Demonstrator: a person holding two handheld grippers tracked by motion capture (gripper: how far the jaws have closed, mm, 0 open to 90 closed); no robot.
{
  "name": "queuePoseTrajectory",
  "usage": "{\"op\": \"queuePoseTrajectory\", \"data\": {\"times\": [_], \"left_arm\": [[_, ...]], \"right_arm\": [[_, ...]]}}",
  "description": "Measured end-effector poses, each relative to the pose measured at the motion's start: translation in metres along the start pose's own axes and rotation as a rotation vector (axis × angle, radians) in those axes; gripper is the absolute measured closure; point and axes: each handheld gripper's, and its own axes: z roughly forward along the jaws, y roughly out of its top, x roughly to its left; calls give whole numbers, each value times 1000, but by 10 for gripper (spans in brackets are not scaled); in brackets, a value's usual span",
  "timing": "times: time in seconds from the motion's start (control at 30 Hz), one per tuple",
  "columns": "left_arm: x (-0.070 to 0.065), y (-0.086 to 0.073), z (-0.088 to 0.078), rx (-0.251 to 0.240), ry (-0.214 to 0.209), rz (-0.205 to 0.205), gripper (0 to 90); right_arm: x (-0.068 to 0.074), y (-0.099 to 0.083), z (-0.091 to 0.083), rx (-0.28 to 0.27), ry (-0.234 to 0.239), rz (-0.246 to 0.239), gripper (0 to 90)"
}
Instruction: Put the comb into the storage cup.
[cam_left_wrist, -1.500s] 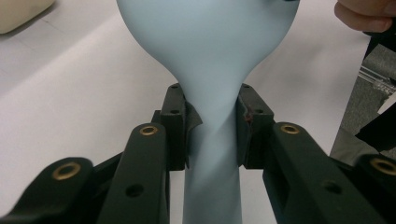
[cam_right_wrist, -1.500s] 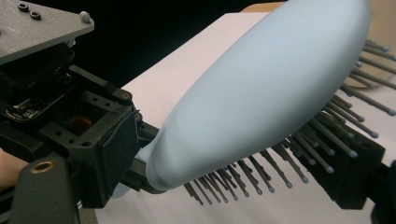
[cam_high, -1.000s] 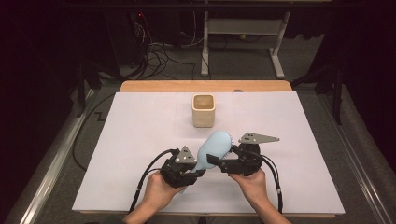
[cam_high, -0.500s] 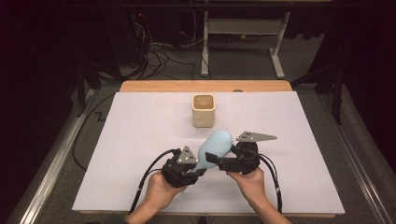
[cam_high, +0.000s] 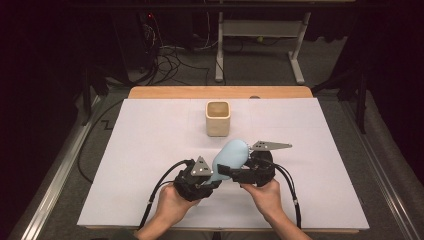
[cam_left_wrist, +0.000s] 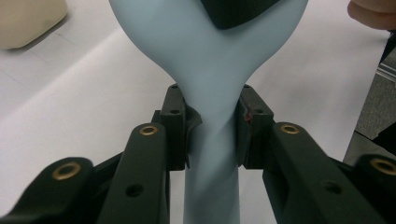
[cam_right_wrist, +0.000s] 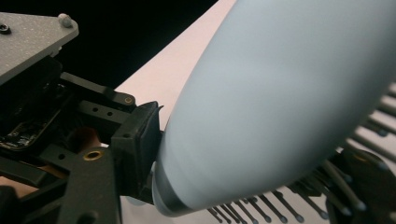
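Hairbrush (cam_high: 231, 155) head points away toward cup (cam_high: 218, 118).

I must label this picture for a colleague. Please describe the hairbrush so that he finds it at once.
On the white table, look at the near edge, where two hands meet. Between them is the hairbrush, pale blue, its handle in the left gripper. The only other item is a cream cup farther back.

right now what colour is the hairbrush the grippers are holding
Pale blue hairbrush with dark bristles; the left gripper view shows it best.
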Motion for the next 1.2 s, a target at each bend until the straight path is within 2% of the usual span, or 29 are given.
{"op": "queuePoseTrajectory", "data": {"times": [0.23, 0.5, 0.73, 0.9, 1.0, 1.07, 1.2], "left_arm": [[0, 0, 1, 2, 7, -2, 697], [2, 1, 1, -7, 2, 0, 698], [4, 2, -1, -9, -1, 10, 698], [5, 2, -1, -10, -17, 19, 697], [5, 1, -2, -26, -19, 21, 691], [6, 1, -4, -46, -28, 17, 669], [10, -1, -8, -68, -34, 7, 549]], "right_arm": [[-2, 0, 3, 13, 36, 21, 420], [2, 3, 2, 17, 82, -8, 514], [-1, 6, 2, 23, 122, 12, 550], [2, 6, 1, 22, 119, -16, 568], [2, 7, 1, 21, 125, -14, 572], [2, 8, 0, 19, 126, -13, 574], [0, 9, -3, 16, 118, -17, 575]]}}
